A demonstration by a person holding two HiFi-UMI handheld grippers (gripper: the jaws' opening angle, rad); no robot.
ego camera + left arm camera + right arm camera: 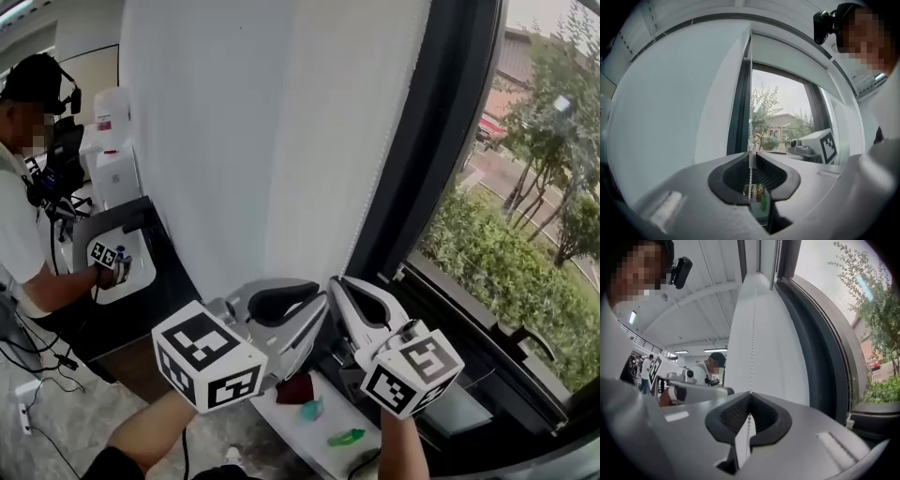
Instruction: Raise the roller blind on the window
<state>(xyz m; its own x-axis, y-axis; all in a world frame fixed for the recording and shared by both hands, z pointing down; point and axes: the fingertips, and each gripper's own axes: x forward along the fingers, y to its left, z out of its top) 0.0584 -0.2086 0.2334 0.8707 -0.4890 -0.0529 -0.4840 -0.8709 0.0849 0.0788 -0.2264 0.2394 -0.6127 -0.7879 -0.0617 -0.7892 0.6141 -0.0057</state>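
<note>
Pinches the bead chain in right gripper jaws; holds left gripper jaws slightly spread around it, beside the white roller blind and window.

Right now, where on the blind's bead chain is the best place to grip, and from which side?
Probably the straight hanging run of the bead chain, as the right gripper does: it is shut on it. Come level from the room side, one jaw each side of the strand; it hangs thin and vertical in front of the blind.
</note>
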